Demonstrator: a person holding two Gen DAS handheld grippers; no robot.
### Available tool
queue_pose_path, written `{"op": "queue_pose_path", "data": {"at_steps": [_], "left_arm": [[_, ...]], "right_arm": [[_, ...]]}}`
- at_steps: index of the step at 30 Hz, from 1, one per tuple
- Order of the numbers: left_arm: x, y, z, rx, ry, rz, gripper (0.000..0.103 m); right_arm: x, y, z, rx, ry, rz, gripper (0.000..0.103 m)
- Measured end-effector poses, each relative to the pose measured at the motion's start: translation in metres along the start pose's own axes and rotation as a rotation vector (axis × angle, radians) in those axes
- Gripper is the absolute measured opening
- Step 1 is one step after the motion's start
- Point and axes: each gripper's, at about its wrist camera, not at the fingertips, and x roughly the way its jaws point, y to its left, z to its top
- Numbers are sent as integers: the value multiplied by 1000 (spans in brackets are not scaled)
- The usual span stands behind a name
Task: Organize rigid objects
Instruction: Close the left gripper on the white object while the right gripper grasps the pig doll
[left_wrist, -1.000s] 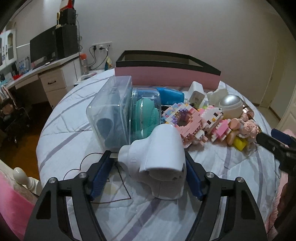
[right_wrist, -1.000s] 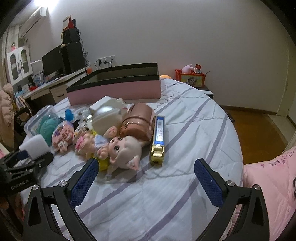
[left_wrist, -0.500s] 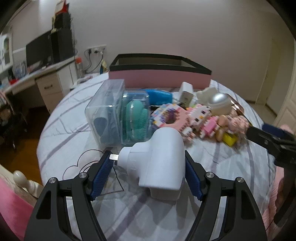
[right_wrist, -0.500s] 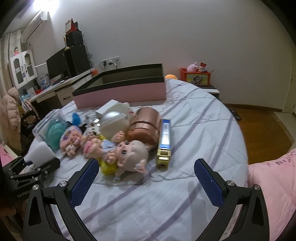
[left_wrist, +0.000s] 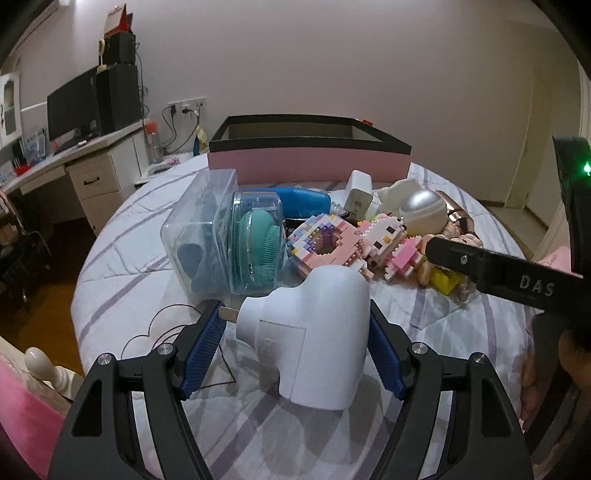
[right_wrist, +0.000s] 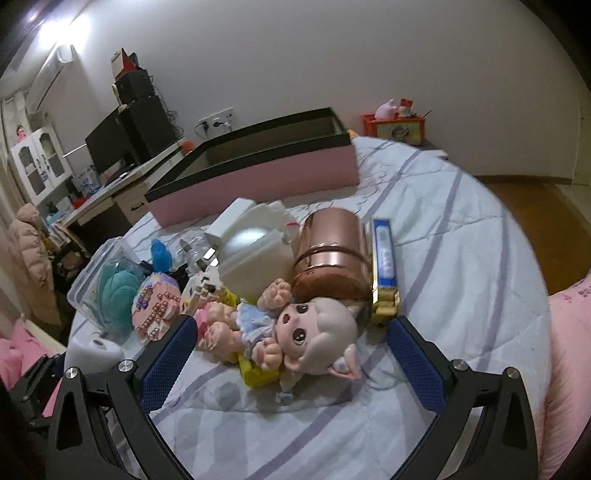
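In the left wrist view, the left gripper (left_wrist: 295, 343) is clamped on a white plug-shaped device (left_wrist: 314, 336), blue pads pressed to both its sides, near the front of the striped bedspread (left_wrist: 122, 273). Beyond it lie a clear plastic case (left_wrist: 221, 236) and a pink brick toy (left_wrist: 332, 247); a pink open box (left_wrist: 310, 162) stands far back.

In the right wrist view, the right gripper (right_wrist: 291, 365) has its jaws wide apart on either side of a doll (right_wrist: 295, 332) lying on the bedspread, touching nothing. A copper cylinder (right_wrist: 328, 251) lies just behind the doll.
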Motion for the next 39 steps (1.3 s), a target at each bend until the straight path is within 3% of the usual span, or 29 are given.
{"op": "queue_pose_path", "data": {"at_steps": [3, 10, 15, 19, 25, 30, 39], "left_arm": [[6, 1, -2, -2, 13, -9, 75], [9, 4, 0, -14, 16, -41, 76], [8, 7, 5, -36, -7, -27, 85], [13, 7, 5, -51, 4, -21, 74], [4, 0, 4, -19, -4, -7, 74], [-13, -6, 5, 13, -36, 8, 74], [-36, -10, 38, 39, -102, 17, 74]], "right_arm": [[2, 1, -5, -13, 23, 24, 79], [9, 1, -2, -6, 48, 15, 79], [15, -4, 6, 35, 62, 42, 81], [15, -5, 6, 43, 61, 47, 81], [14, -7, 5, 54, 37, 85, 81], [4, 3, -2, -9, 24, 53, 81], [-34, 17, 6, -84, -46, 39, 81]]}}
